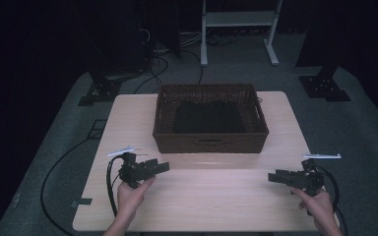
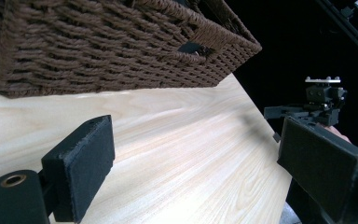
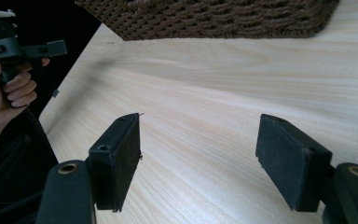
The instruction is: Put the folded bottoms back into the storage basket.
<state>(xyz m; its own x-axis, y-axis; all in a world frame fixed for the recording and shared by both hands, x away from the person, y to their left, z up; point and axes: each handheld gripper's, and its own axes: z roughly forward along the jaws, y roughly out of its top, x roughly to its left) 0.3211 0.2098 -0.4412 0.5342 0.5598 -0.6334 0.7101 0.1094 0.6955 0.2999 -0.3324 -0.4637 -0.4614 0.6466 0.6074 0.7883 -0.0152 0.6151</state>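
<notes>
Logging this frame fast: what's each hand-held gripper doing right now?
Left hand-held gripper: open, holding nothing, over the table near the basket.
Right hand-held gripper: open, holding nothing, over the table.

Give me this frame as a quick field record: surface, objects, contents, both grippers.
surface: light wooden table
object: brown woven basket, at the far middle of the table
basket contents: something dark and flat, cannot tell what
left gripper: open, holding nothing, near left of table, aimed inward
right gripper: open, holding nothing, near right of table, aimed inward
contact: neither gripper touches the basket
floor: grey carpet with black cables
</notes>
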